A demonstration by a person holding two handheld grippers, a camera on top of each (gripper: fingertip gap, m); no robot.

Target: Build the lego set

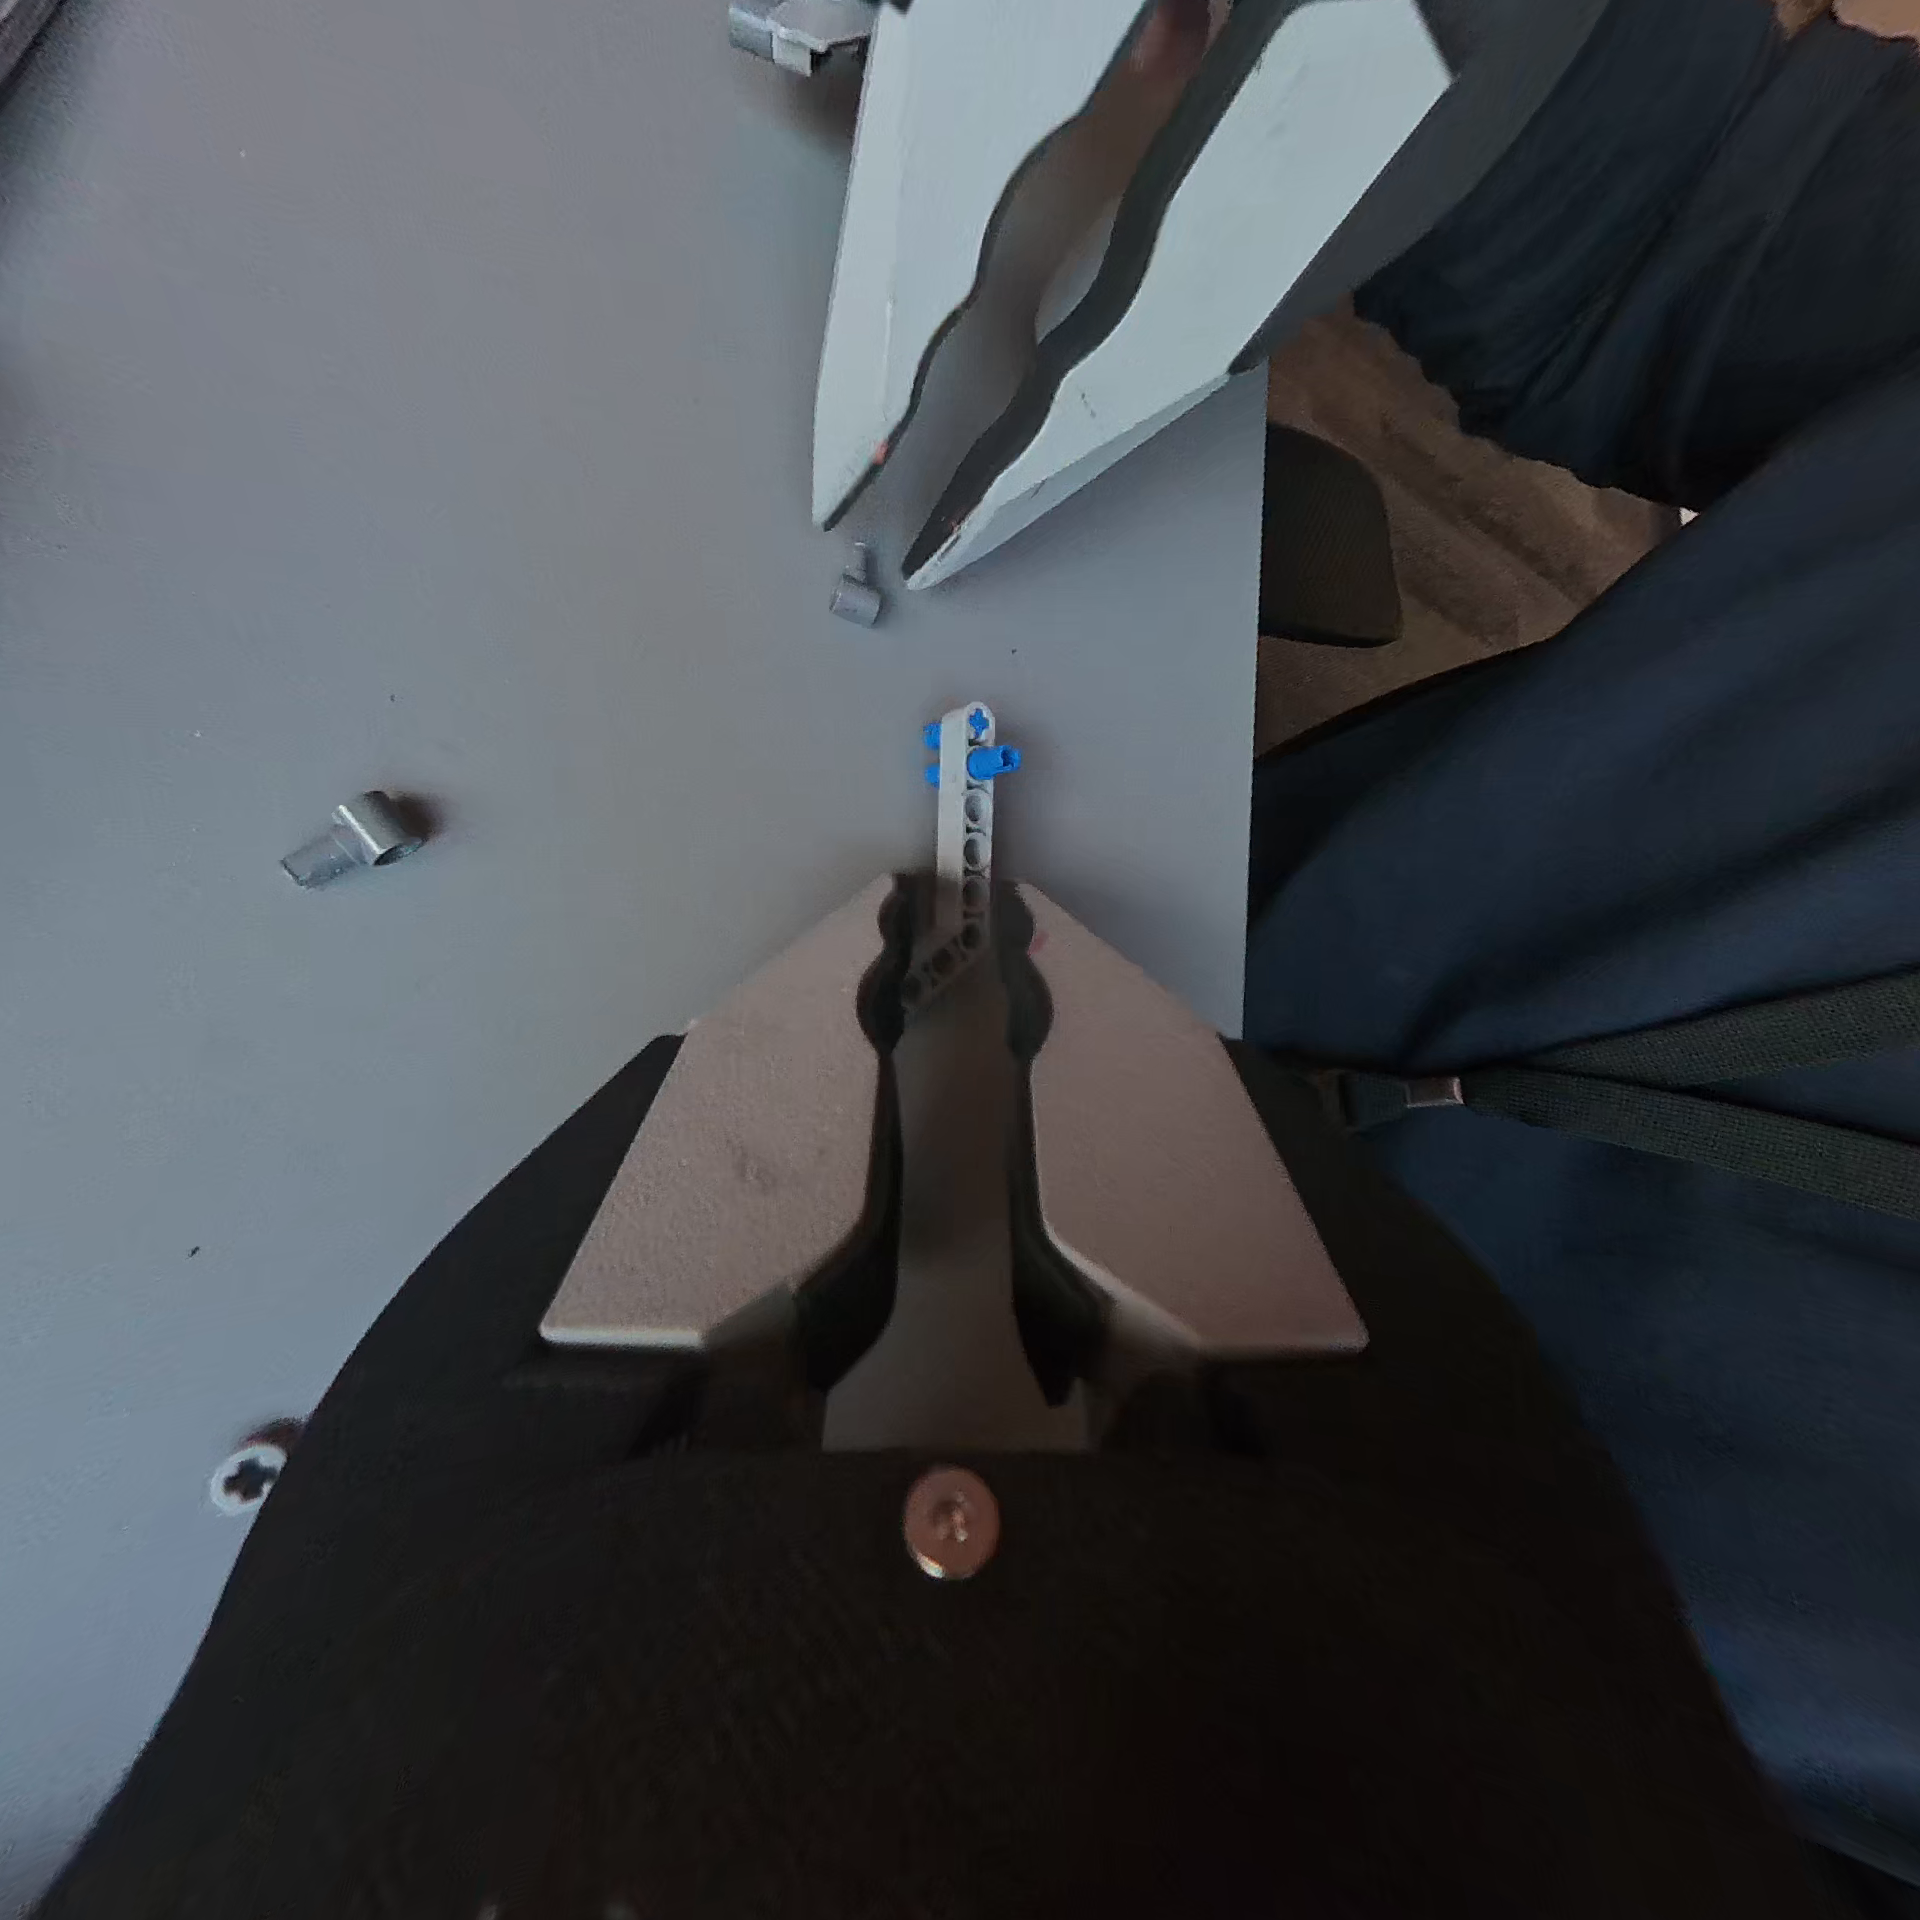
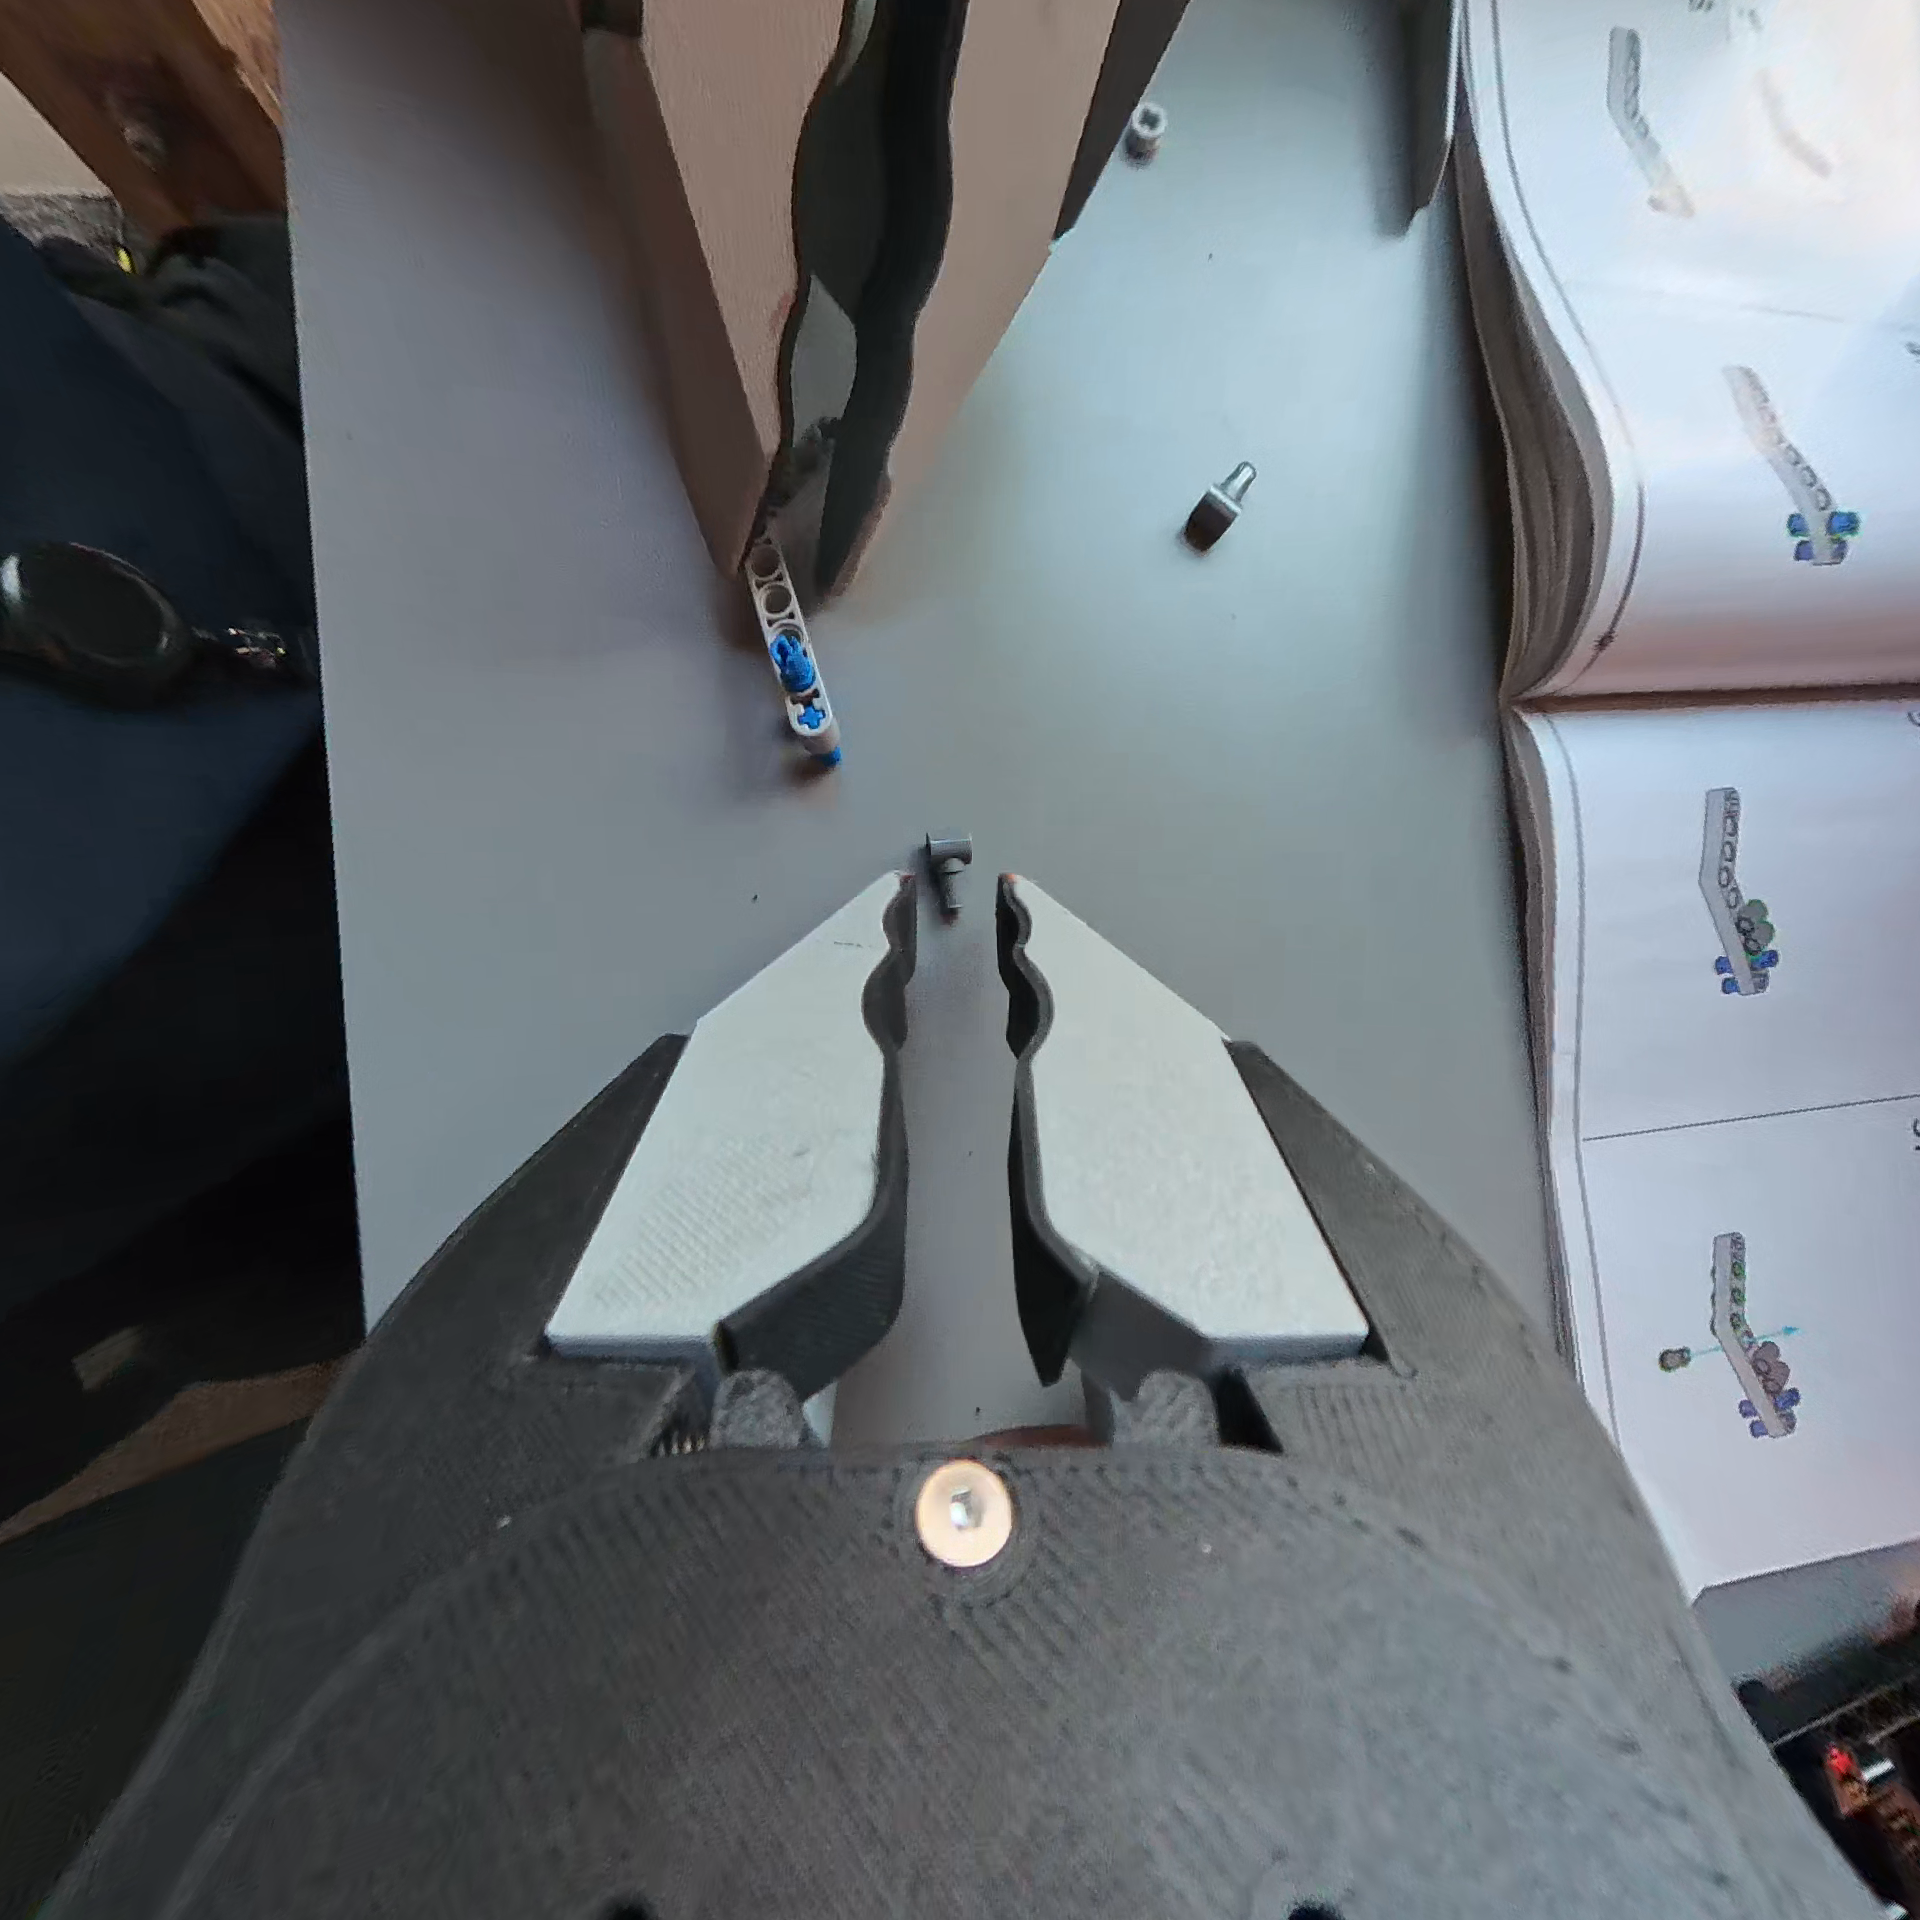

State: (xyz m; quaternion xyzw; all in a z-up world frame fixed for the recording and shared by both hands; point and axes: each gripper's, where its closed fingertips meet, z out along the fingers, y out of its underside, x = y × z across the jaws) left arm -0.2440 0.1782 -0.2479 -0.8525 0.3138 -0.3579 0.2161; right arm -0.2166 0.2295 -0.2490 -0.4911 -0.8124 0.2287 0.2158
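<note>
My left gripper [image 1: 956, 883] is shut on the lower end of a light grey bent beam [image 1: 966, 810] with blue pins [image 1: 992, 764] at its far end, held near the grey table's edge. It also shows in the right wrist view [image 2: 795, 566] with the beam [image 2: 792, 623]. My right gripper [image 2: 953, 883] is open, low over the table. A small dark grey connector piece [image 2: 948, 868] lies just at its tips, between them. In the left wrist view the right gripper [image 1: 878, 551] sits beyond the beam, with that piece [image 1: 857, 597] beside its tips.
Other grey connector pieces lie on the table [image 1: 358, 836], [image 2: 1221, 509], [image 2: 1143, 130]. A round grey piece [image 1: 249, 1475] lies near my left gripper's body. An open instruction booklet [image 2: 1714, 727] lies along the table's right side. The table edge [image 1: 1257, 727] borders a person's dark blue clothing [image 1: 1610, 831]. One gripper's finger ends stand about 7 centimeters off the other's.
</note>
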